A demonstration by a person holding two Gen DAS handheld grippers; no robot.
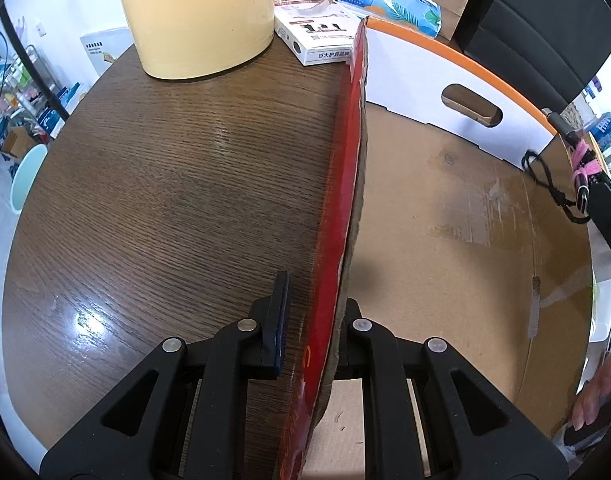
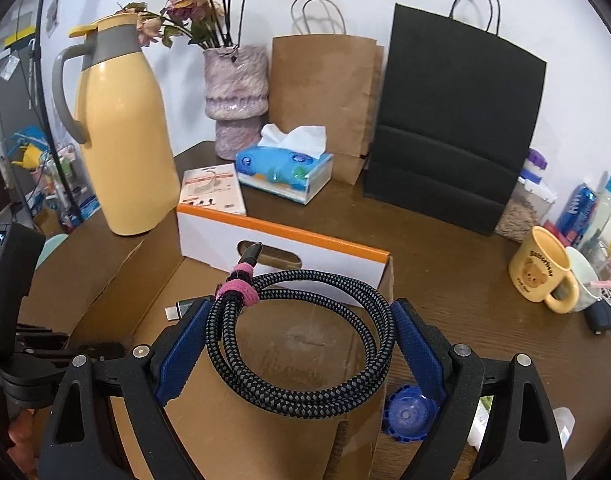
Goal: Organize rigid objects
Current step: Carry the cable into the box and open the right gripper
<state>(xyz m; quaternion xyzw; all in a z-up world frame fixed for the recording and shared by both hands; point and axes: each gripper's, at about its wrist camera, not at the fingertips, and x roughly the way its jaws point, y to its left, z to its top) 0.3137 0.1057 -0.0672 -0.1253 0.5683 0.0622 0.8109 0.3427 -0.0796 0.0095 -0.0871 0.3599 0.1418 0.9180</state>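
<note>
A cardboard box [image 2: 265,364] with a white, orange-edged far wall [image 2: 281,248] lies open on the brown table. My left gripper [image 1: 311,320] straddles the box's red side wall [image 1: 347,168], with a small gap at its left finger [image 1: 277,312]. My right gripper [image 2: 297,344] is shut on a coiled black braided cable [image 2: 305,360] bound with a pink strap [image 2: 239,284], held above the box floor. The cable's plug end and strap also show at the right of the left wrist view [image 1: 583,168].
A yellow jug [image 2: 121,136], a small white product box [image 2: 213,190], a blue tissue pack [image 2: 283,168], a pink vase [image 2: 235,100], a brown bag [image 2: 323,96] and a black bag [image 2: 453,128] stand behind the box. A yellow mug [image 2: 543,268] and a blue cap [image 2: 405,414] are at the right.
</note>
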